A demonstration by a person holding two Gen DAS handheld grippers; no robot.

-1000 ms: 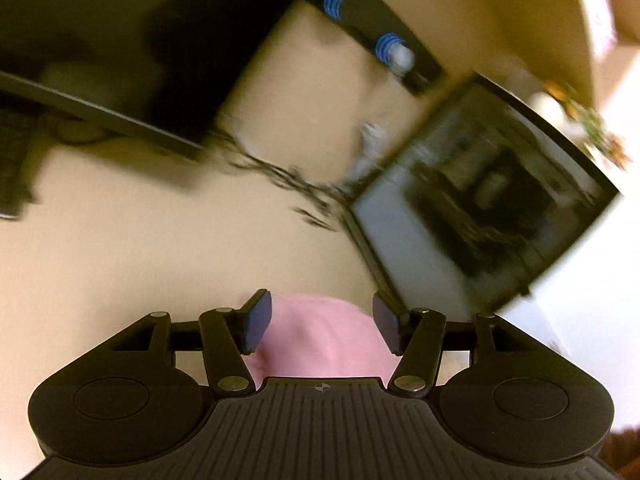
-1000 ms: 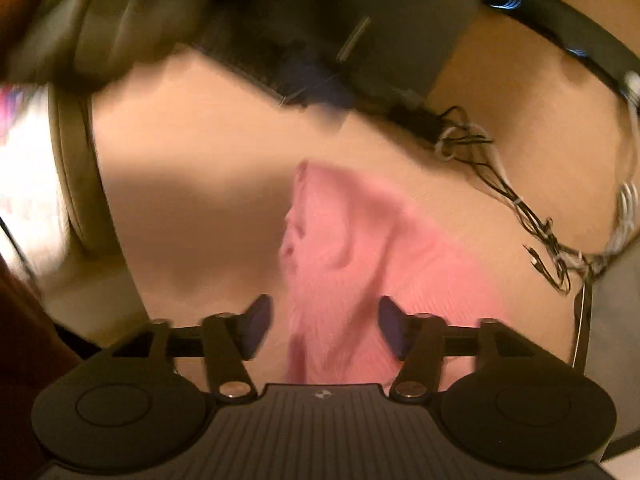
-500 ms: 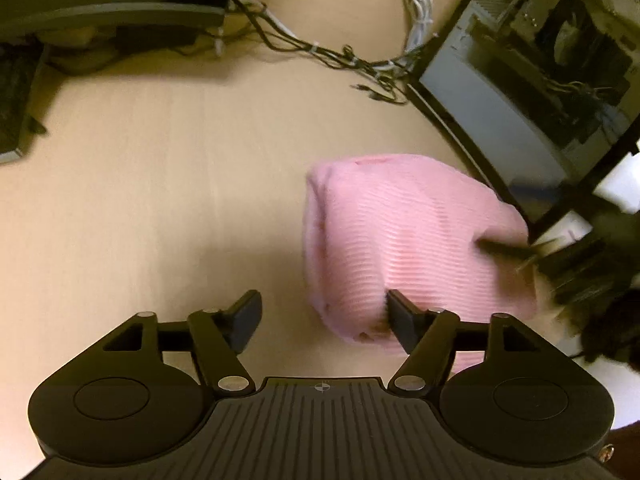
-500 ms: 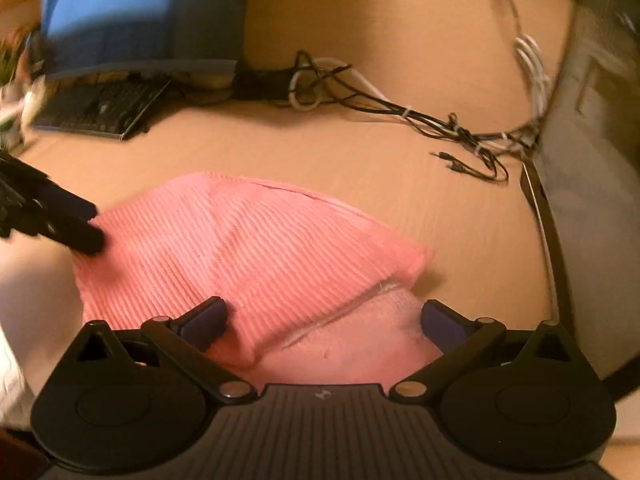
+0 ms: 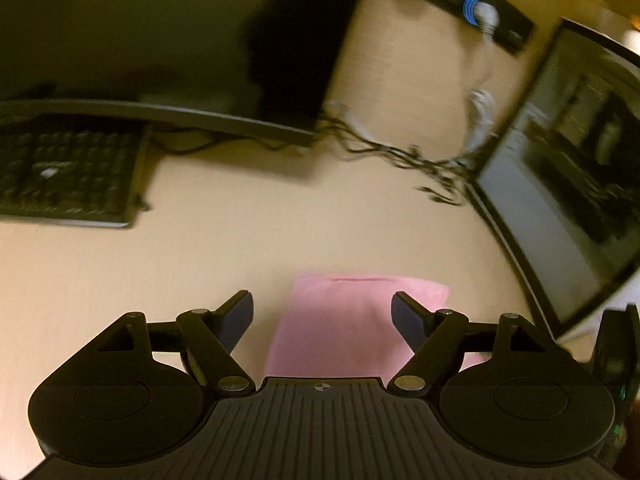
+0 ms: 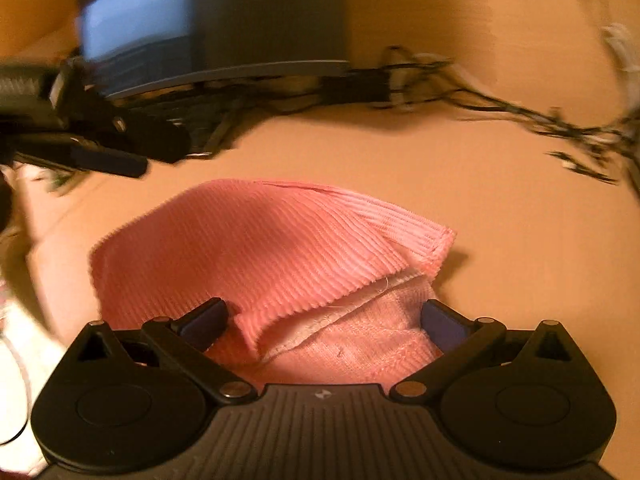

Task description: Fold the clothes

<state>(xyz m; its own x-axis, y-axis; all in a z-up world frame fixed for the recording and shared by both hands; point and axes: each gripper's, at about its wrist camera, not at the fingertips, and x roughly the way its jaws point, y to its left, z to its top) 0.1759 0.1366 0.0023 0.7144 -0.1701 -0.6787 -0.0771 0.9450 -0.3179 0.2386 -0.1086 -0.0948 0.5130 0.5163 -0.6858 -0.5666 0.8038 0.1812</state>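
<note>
The pink cloth was found between the spread, empty fingers of the nearer right gripper, left gripper likewise unclenched.

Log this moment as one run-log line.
task: fold clothes | left gripper: open, above pink cloth | right gripper: open, over its near edge | cloth: folded, on desk

Warm yellowish light is falling across a tan wooden surface. A black keyboard is lying at the left of the left wrist view, a tangle of cables is trailing toward a glass-sided computer case at the right. A monitor is glowing blue at the upper left of the right wrist view.
</note>
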